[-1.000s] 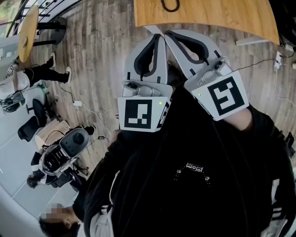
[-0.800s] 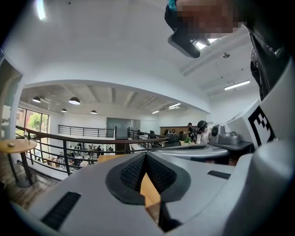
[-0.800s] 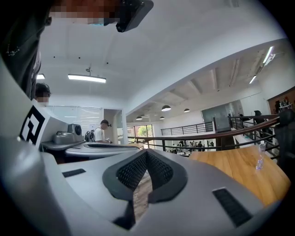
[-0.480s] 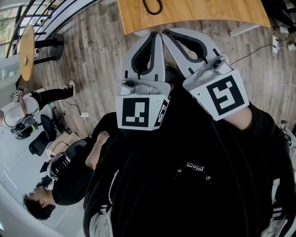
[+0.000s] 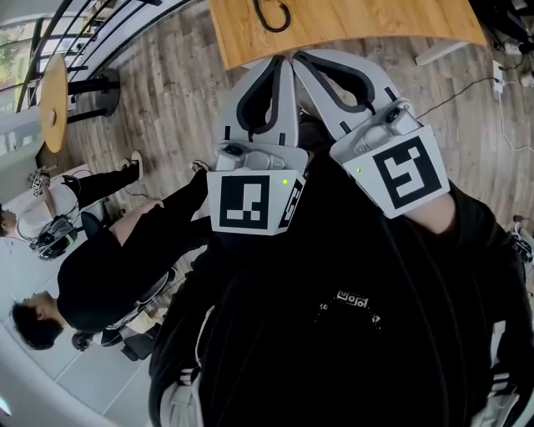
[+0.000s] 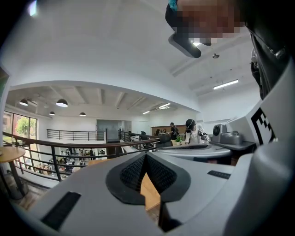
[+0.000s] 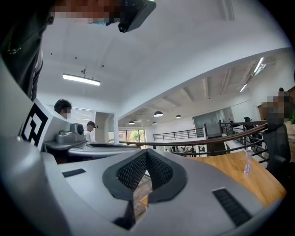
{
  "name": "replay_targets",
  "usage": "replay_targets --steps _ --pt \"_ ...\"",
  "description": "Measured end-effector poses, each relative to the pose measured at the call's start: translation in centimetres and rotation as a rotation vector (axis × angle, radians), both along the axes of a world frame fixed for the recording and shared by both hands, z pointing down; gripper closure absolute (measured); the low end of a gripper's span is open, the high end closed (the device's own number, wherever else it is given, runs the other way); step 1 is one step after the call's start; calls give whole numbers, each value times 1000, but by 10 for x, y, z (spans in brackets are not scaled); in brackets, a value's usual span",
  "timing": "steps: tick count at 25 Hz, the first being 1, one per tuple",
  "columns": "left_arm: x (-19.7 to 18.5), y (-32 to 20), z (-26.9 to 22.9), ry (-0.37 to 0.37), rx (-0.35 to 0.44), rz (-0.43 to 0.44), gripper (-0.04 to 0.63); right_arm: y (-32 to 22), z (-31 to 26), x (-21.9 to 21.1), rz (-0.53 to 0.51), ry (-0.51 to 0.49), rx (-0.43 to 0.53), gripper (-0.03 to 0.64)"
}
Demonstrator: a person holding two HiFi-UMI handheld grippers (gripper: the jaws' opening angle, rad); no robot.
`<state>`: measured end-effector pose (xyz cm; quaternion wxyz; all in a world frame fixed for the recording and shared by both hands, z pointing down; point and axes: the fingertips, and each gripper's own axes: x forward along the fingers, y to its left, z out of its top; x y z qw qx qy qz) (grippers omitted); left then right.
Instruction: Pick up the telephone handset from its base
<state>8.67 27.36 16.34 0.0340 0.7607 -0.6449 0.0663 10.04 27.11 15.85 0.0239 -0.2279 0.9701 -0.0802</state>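
Note:
No telephone or handset shows in any view. In the head view both grippers are held up close to the person's black jacket and point toward a wooden table [image 5: 359,23]. The left gripper [image 5: 284,65] is shut with nothing between its pads. The right gripper [image 5: 300,60] beside it is also shut and empty, and their tips almost touch. In the left gripper view the left gripper [image 6: 145,156] has its dark pads meeting at the tip. The right gripper view shows the right gripper [image 7: 146,152] closed the same way, over the table [image 7: 239,177].
A black cord loop [image 5: 271,12] lies on the table's near edge. A person in black [image 5: 125,258] bends over at the left, near a round wooden table [image 5: 54,92] and a railing. Cables [image 5: 467,92] run over the floor at the right. A clear bottle [image 7: 248,162] stands on the table.
The head view has swung, so the table and floor sit further left. A person in black has walked into the left side. Both grippers stay shut, side by side.

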Motion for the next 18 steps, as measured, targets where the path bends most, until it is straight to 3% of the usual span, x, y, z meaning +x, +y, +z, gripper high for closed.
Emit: replay_targets --steps 8,18 --pt "-14 -12 1 18 4 27 594 -11 2 -14 9 31 9 598" --pt "-9 -54 7 46 -7 127 595 -52 7 -9 120 45 -17 598"
